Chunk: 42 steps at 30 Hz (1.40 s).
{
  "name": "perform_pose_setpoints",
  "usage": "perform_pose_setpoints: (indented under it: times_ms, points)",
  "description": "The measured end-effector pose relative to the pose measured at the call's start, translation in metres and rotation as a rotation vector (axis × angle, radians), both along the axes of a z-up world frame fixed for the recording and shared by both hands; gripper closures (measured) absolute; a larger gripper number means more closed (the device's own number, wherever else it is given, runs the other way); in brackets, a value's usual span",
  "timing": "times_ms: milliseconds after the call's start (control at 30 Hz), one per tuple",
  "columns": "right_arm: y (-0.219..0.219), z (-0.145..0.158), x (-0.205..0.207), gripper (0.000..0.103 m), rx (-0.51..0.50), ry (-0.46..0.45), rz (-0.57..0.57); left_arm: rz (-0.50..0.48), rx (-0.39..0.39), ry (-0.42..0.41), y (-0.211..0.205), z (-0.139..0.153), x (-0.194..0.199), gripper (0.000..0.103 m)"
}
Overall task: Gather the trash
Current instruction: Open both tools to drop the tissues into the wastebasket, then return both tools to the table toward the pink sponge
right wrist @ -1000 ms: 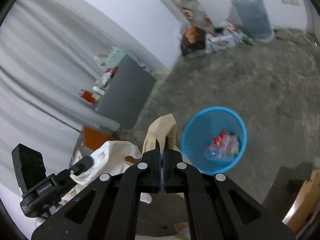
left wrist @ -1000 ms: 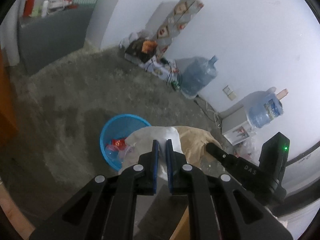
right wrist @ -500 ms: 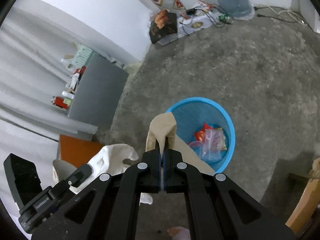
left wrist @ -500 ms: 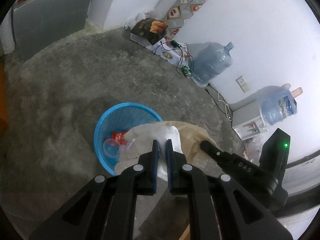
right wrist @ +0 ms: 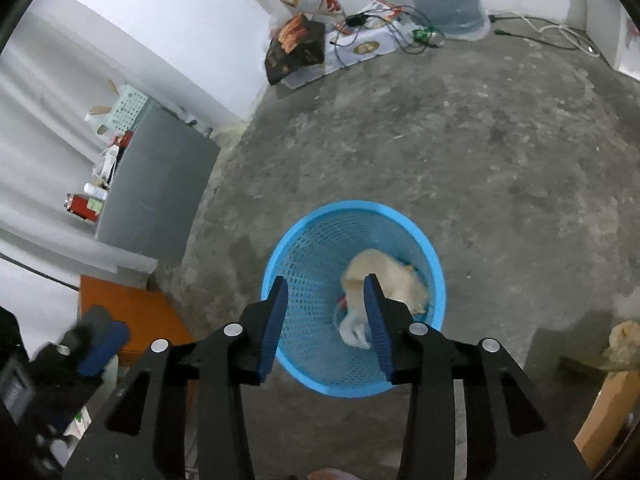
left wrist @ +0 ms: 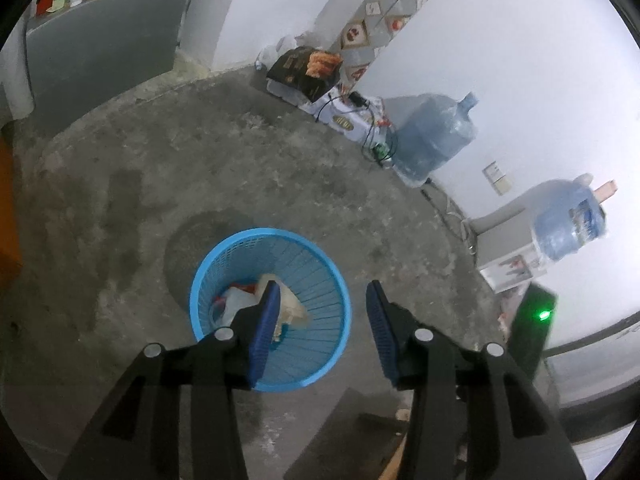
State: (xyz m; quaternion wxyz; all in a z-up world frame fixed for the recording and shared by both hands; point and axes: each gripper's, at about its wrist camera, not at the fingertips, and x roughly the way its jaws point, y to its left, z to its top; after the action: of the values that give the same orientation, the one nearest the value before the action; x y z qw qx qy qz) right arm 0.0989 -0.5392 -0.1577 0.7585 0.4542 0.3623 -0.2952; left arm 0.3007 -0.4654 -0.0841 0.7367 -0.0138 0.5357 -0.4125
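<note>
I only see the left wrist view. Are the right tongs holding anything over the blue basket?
Observer: No. The right tongs have just been opening; nothing is between their pads, and they hang over the round blue plastic mesh basket.
Operator: Any trash left outside it on that side?
Observer: What looks like crumpled beige paper lies at the far right edge, apart from the basket.

basket (right wrist: 352,210) on floor (right wrist: 500,160); paper wad (right wrist: 386,276) in basket; water jug (left wrist: 434,136) behind, against wall.
</note>
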Motion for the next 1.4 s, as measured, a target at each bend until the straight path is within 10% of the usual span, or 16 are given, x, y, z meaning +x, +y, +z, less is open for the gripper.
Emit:
perform_pose_setpoints:
  times_ms: [533,800,1400]
  points:
    - [0.098,0.082,-0.049,0.044,-0.189,-0.113,0.075,-0.102,-0.106,-0.229,0.067,0.137,-0.076,0.054]
    - [0.165,0.128,-0.039,0.039,-0.236,-0.216,0.298,-0.061,-0.13,-0.322,0.124,0.192,-0.129,0.053]
    - [0.266,0.17,0.0,0.039,-0.085,-0.372,0.667,0.551,-0.083,-0.59,0.43,0.274,-0.156,0.047]
